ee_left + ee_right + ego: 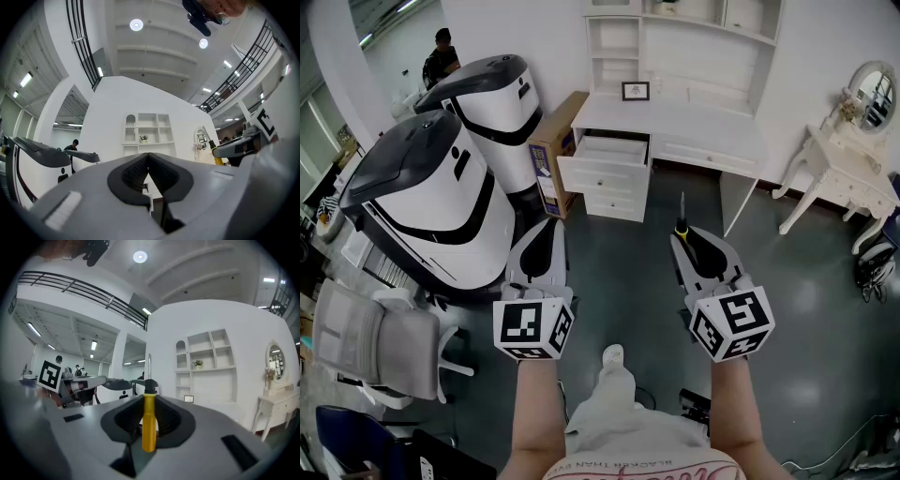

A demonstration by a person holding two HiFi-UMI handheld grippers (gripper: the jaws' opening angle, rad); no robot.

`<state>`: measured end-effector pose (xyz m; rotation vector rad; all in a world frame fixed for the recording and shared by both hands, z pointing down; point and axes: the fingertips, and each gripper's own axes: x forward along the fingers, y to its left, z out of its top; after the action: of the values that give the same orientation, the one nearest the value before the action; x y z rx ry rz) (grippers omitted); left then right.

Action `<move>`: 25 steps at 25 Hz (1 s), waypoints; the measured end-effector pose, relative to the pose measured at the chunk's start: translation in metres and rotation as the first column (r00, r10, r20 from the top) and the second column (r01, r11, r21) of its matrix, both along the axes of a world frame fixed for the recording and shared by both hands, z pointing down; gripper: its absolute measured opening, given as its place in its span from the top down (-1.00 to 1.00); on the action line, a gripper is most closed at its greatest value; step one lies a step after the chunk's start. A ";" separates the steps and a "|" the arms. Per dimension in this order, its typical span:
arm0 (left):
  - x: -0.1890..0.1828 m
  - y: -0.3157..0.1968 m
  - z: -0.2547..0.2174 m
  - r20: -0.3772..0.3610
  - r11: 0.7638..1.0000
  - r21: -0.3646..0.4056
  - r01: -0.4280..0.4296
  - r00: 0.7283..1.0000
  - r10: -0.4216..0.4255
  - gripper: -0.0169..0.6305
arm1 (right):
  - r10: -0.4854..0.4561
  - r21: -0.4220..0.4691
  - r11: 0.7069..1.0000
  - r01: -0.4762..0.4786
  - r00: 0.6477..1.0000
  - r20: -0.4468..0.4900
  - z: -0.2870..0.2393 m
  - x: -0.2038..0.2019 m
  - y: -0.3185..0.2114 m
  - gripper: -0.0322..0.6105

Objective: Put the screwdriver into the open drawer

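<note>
Right gripper is clamped on the screwdriver — yellow handle between the pads, black collar and metal shaft sticking out past the tips toward the far desk. Left gripper is closed, tips touching, nothing between them. Both sit side by side over the dark floor, well short of the open drawer, which is the top one of the white drawer unit, far and slightly left of the screwdriver. Writing: the cardboard box left of the drawers has blue print, too small to read. The shirt hem print is upside down and looks like "BLACKER THAN" — the rest is cut off.
</note>
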<state>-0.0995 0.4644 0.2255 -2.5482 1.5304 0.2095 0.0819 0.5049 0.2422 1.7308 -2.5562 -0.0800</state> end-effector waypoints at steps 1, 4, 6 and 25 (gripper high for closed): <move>0.002 -0.008 0.000 -0.002 1.000 -0.002 -0.001 1.000 0.001 0.92 | -0.001 -0.005 1.000 0.001 1.000 0.002 0.001 0.002 -0.008 0.66; 0.006 -0.034 0.002 -0.001 1.000 -0.005 -0.004 1.000 0.004 0.92 | -0.005 -0.021 1.000 0.005 1.000 0.006 0.004 0.004 -0.035 0.66; 0.008 -0.055 0.003 -0.001 1.000 -0.006 -0.007 1.000 0.007 0.92 | -0.008 -0.030 1.000 0.008 1.000 0.002 0.007 0.004 -0.055 0.66; 0.002 -0.235 0.001 -0.016 0.999 -0.001 -0.048 0.999 0.048 0.92 | 0.026 -0.044 0.999 -0.026 1.000 -0.006 0.008 -0.002 -0.231 0.66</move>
<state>-0.0974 0.2293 0.2261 -2.5926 1.4757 0.2356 0.0800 0.2739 0.2504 1.7456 -2.5109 -0.0262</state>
